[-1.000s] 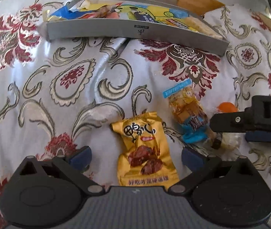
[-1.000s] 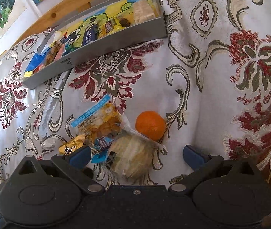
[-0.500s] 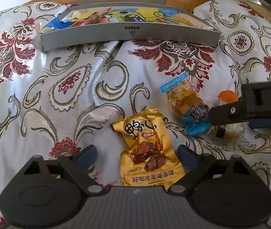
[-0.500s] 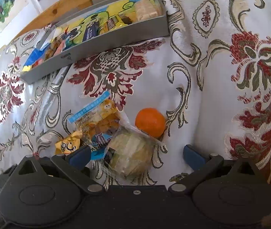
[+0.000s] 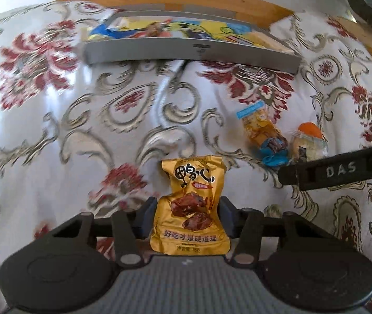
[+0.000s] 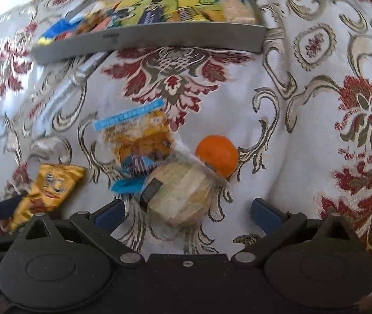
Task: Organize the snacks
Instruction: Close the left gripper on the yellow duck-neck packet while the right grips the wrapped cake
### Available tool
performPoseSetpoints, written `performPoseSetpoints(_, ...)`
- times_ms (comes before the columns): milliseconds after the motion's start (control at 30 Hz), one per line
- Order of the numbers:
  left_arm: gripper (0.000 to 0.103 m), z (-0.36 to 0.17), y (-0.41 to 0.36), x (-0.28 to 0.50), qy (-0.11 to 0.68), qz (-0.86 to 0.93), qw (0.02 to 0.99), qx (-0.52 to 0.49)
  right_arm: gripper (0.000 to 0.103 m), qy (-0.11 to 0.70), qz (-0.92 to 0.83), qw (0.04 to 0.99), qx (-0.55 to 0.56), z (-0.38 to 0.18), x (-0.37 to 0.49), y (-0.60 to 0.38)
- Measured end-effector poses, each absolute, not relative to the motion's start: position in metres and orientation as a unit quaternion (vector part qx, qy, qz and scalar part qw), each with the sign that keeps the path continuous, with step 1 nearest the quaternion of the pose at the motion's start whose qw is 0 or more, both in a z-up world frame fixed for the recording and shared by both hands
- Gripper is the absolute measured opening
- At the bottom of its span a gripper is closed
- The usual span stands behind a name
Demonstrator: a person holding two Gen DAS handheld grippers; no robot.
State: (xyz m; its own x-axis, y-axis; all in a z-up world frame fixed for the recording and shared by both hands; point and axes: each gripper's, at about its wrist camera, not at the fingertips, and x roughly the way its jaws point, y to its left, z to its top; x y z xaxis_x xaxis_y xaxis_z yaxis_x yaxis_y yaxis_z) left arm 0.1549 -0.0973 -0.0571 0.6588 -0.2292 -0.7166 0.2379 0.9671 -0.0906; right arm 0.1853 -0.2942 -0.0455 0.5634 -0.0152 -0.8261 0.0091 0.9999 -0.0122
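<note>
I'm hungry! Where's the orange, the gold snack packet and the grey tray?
orange (image 6: 217, 154), right wrist view, middle of its peel.
gold snack packet (image 5: 191, 206), left wrist view, the printed front.
grey tray (image 6: 146, 38), right wrist view, its near wall.

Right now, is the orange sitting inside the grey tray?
No, the orange lies on the patterned cloth, well short of the grey tray.

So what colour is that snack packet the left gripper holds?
Golden yellow packet with black lettering and brown food pictured, clearest in the left wrist view.
</note>
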Motion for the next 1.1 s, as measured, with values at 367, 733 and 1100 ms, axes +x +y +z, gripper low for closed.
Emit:
performPoseSetpoints(367,0.055,-0.059,-0.061,0.127,0.368,-0.107,0.923,-0.042,0.102,0.436,-0.049,0.898,-0.024,-0.052,0.182,-0.275)
performPoseSetpoints(733,0.059,-0.063,-0.058,0.129,0.369,-0.114,0.92,-0.058,0.102,0.423,-0.049,0.904,-0.027,-0.055,0.182,-0.278)
performPoseSetpoints(1100,0.059,-0.063,-0.058,0.13,0.372,-0.112,0.919,-0.067,0.078,0.405,-0.053,0.913,0.002,-0.047,0.169,-0.279)
